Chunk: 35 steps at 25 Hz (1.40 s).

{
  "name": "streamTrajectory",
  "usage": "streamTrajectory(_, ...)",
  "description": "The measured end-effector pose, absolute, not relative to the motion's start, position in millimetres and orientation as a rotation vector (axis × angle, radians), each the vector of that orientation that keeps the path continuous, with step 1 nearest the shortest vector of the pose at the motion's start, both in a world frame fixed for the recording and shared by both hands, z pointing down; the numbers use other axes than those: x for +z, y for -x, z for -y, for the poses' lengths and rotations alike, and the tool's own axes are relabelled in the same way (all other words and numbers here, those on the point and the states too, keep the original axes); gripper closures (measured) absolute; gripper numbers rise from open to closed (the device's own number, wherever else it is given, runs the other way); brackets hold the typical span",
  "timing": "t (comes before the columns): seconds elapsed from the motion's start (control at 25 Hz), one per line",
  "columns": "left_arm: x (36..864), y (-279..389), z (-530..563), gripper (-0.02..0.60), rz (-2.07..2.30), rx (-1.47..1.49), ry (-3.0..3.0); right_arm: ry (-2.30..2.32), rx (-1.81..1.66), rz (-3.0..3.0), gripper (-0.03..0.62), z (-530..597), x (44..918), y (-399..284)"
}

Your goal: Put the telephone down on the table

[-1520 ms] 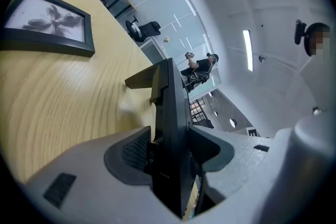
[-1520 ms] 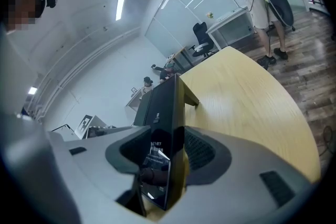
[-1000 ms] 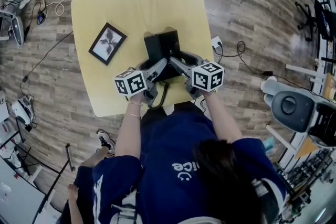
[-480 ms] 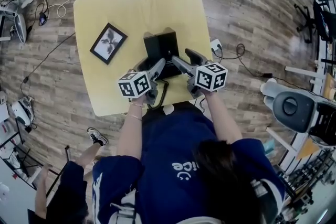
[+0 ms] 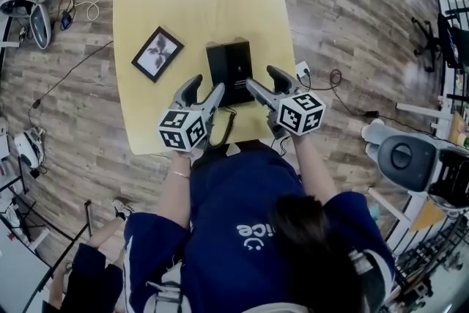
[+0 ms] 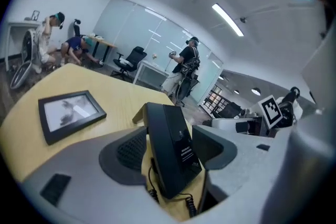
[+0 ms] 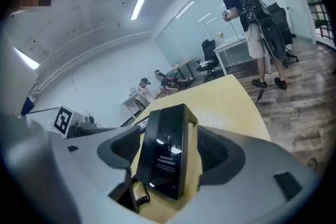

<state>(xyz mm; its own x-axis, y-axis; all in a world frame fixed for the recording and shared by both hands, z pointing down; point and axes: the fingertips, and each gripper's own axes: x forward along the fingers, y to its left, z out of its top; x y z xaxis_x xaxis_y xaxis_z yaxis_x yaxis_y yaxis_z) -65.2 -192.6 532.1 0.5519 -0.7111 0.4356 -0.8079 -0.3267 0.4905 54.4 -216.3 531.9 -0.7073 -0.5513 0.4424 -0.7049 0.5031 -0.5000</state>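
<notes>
The black telephone [image 5: 230,72] rests on the yellow table [image 5: 198,4], near its front edge, with its coiled cord [image 5: 222,124] trailing toward me. My left gripper [image 5: 205,86] is open at the phone's near left corner. My right gripper [image 5: 260,77] sits at the near right corner, its jaws opening. In the left gripper view the telephone [image 6: 170,152] shows in the gap between the wide jaws, and no pad presses on it. The right gripper view shows the telephone [image 7: 167,157] the same way, clear of both pads.
A black picture frame [image 5: 157,53] lies on the table left of the phone. A white power strip [image 5: 303,70] and cables lie on the wood floor to the right. An office chair [image 5: 403,150] stands at right. Another person [image 5: 88,275] is at lower left.
Both grippers have opened and let go of the telephone. They have drawn back toward me and spread apart. The phone now stands free on the table.
</notes>
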Motion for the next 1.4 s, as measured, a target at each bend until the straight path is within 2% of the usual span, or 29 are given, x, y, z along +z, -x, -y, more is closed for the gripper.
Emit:
streamTrajectory(0.36, 468.5, 57.2, 171.2, 0.322, 1.275, 0.171, -2.293, -1.090, 0.688, 2.589, 0.251, 192.1, 475.5, -48.2)
streamTrajectory(0.6, 444.0, 46.6, 161.6, 0.324, 1.278, 0.157, -2.392, -1.124, 0.565, 2.635, 0.360, 177.9, 449.3, -40.5)
streamTrajectory(0.88, 428.1, 44.3, 150.9, 0.331, 1.261, 0.126, -2.461, -1.170, 0.521, 2.650, 0.545, 176.3, 435.7, -28.5)
streamTrajectory(0.92, 427.1, 44.6, 150.3, 0.340, 1.265, 0.124, -2.466, -1.171, 0.519, 2.652, 0.564, 176.2, 435.3, -26.7)
streamTrajectory(1.0, 426.4, 45.5, 150.3, 0.405, 1.284, 0.122, -2.469, -1.168, 0.517, 2.656, 0.582, 175.8, 435.2, -23.7)
streamTrajectory(1.08, 426.7, 45.4, 149.8, 0.426, 1.297, 0.128, -2.471, -1.160, 0.521, 2.664, 0.585, 174.7, 435.5, -21.4)
streamTrajectory(1.24, 429.4, 49.5, 150.3, 0.572, 1.347, 0.149, -2.456, -1.143, 0.515, 2.667, 0.585, 172.2, 436.8, -17.1)
streamTrajectory(1.4, 429.8, 53.8, 153.6, 0.577, 1.346, 0.137, -2.437, -1.131, 0.510, 2.669, 0.585, 174.4, 436.0, -12.4)
